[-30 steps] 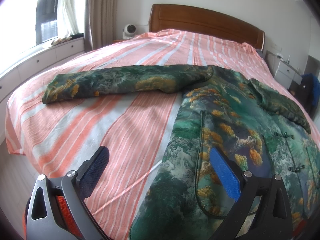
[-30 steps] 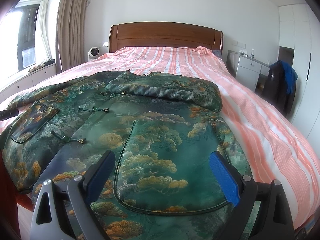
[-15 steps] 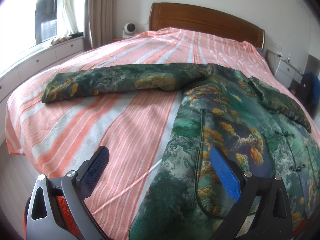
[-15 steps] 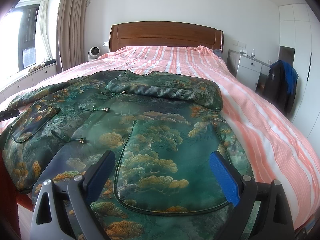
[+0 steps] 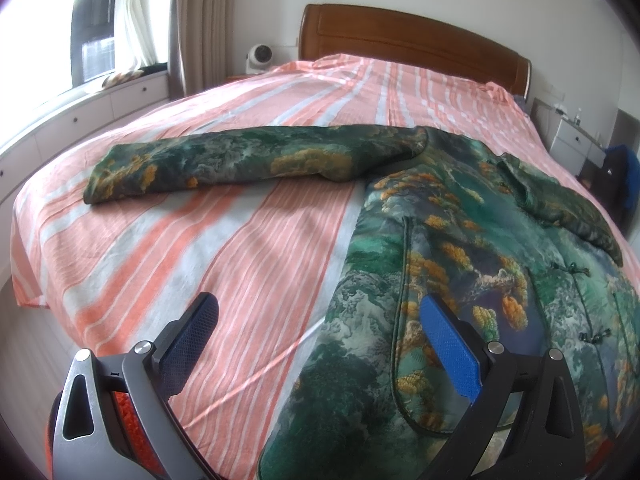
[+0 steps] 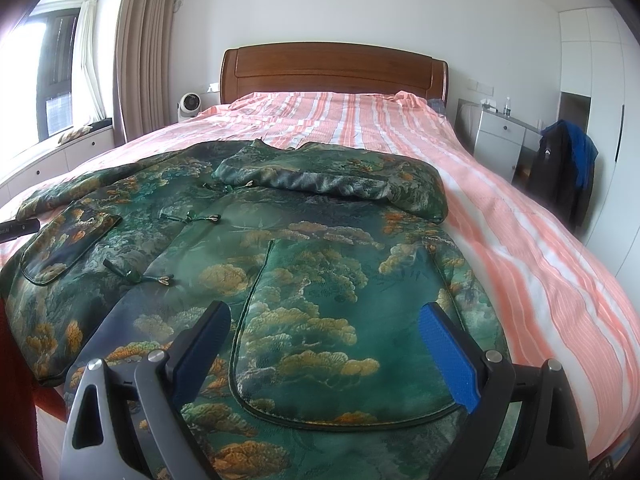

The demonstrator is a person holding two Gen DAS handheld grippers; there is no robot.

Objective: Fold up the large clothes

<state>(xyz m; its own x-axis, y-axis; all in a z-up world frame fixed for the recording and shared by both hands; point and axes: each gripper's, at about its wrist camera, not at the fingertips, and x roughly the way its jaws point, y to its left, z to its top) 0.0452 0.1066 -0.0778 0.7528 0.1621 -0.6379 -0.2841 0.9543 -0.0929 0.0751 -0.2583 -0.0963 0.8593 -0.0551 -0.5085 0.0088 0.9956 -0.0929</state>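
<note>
A large green jacket (image 6: 304, 248) with a gold tree pattern lies front-up on the striped bed (image 6: 520, 240). Its right sleeve (image 6: 320, 178) is folded across the chest. The other sleeve (image 5: 240, 160) stretches out flat to the left over the sheet. My left gripper (image 5: 320, 316) hovers open over the jacket's lower left edge (image 5: 344, 320), holding nothing. My right gripper (image 6: 324, 316) is open above the hem and the right pocket (image 6: 344, 320), also with nothing in it. The tip of the left gripper (image 6: 18, 229) shows at the left edge of the right wrist view.
The orange-and-white striped sheet (image 5: 224, 248) covers the bed up to a wooden headboard (image 6: 332, 72). A small white fan (image 6: 189, 105) stands left of it. A white nightstand (image 6: 500, 140) and a chair with dark clothes (image 6: 564, 176) stand at the right. Drawers (image 5: 80, 116) run under the window.
The left wrist view has shifted slightly, so the outstretched sleeve sits a little lower in frame. Both grippers stay open and the jacket has not moved.
</note>
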